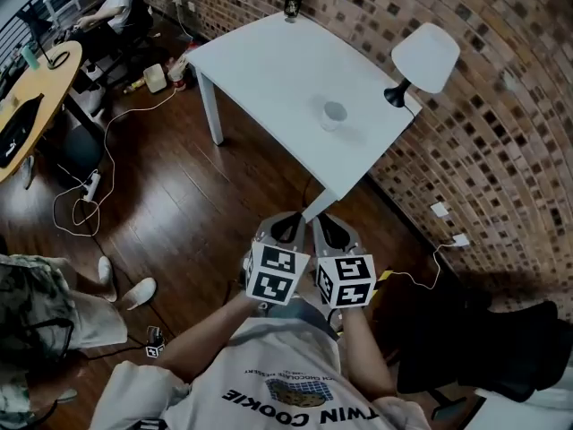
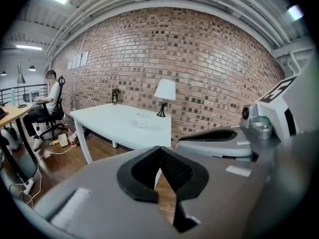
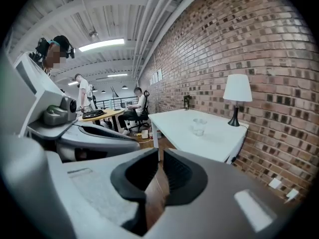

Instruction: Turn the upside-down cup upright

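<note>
The white table (image 1: 269, 70) bears 3 things: a clear cup (image 1: 333, 115), a lamp (image 1: 426, 56) and a small dark object (image 1: 294, 0).

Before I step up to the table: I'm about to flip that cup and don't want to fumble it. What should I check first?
1. Clear cup stands alone on the white table, apart from the lamp: ok.
2. Which end of the cup is up: cannot tell, it is too small in every view.
3. Left gripper and right gripper within reach of the cup: not ok, both are held short of the table.
4. Left jaws apart for a grasp: not ok, they are together and empty.
5. Right jaws apart for a grasp: not ok yet, they are opening, only a slit so far, with nothing between them.
</note>
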The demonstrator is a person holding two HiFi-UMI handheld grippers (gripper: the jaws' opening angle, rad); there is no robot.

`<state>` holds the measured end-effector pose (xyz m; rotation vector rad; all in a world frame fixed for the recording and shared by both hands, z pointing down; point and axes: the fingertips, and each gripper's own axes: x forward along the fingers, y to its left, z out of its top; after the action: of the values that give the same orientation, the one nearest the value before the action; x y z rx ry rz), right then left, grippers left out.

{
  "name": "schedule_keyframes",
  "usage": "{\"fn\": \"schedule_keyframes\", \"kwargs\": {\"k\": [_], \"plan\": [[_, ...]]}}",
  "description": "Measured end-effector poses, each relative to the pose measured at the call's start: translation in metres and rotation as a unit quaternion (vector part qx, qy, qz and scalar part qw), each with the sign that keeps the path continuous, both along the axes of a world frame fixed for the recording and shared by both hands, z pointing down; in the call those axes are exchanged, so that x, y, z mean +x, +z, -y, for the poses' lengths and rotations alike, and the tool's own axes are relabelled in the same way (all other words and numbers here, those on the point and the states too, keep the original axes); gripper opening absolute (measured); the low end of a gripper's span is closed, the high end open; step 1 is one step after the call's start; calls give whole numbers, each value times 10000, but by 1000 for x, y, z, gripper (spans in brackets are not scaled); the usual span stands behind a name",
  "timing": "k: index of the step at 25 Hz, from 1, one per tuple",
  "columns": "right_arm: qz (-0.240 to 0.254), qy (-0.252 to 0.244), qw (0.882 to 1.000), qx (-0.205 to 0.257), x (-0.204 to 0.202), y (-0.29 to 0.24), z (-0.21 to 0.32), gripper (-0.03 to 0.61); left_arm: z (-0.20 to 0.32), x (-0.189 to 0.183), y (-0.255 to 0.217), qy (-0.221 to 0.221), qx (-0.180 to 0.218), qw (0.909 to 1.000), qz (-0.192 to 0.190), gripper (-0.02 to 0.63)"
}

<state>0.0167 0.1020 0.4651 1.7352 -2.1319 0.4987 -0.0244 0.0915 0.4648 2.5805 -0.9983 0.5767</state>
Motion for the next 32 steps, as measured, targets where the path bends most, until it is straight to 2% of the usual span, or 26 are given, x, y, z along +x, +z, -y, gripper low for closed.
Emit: {"fn": "schedule_keyframes", "kwargs": {"k": [5, 12, 15, 19, 25, 28, 32], "plan": [[-470, -159, 9987, 72, 20, -4, 52, 28, 41, 12, 2, -68, -44, 9999, -65, 3], [-1122, -652, 9914, 158, 61, -3, 140, 58, 109, 47, 10, -292, -23, 9995, -81, 3], [-1300, -945, 9870, 4, 74, 2, 175, 64, 140, 62, 11, -437, -45, 9990, -99, 3], [-1767, -1323, 9751, -218, 93, 14, 217, 66, 174, 76, 15, -652, -106, 9978, -55, 3], [-2430, -2011, 9470, -616, 109, 42, 268, 66, 211, 87, 23, -965, -134, 9952, 102, 3], [-2524, -2274, 9374, -768, 112, 56, 280, 66, 222, 89, 25, -1120, -149, 9934, 185, 3], [-2495, -2481, 9308, -995, 112, 75, 291, 66, 237, 87, 25, -1254, -132, 9916, 290, 3]]}}
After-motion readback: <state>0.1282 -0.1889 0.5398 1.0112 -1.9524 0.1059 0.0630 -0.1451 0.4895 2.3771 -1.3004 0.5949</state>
